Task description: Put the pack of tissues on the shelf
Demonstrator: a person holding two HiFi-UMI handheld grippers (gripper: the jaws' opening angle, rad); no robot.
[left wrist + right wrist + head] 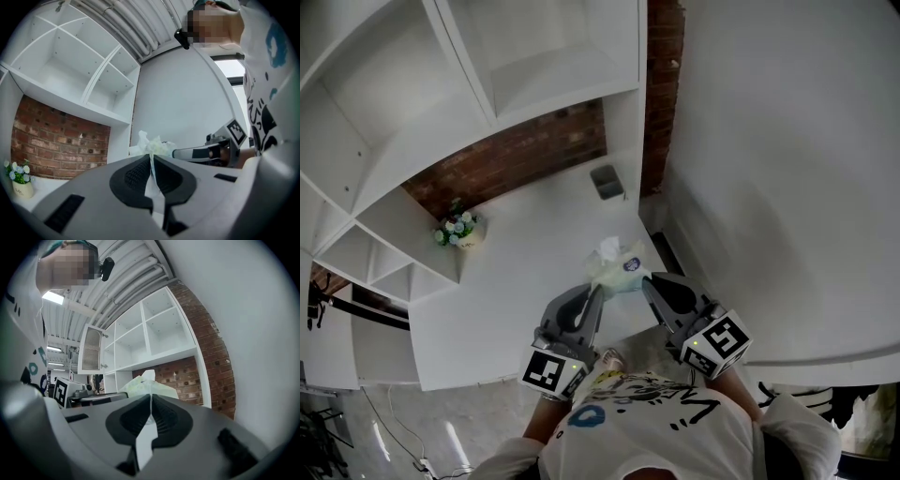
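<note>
Tissues (620, 268) in L claw (598, 287), R claw (645, 280)

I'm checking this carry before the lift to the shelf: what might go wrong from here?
1. The left tongs and right tongs each pinch only a thin edge of the pack. The wrapper may slip out, or tear if the hands drift apart.
2. A tissue sticks up from the pack and might snag on the shelf edge going in.
</note>
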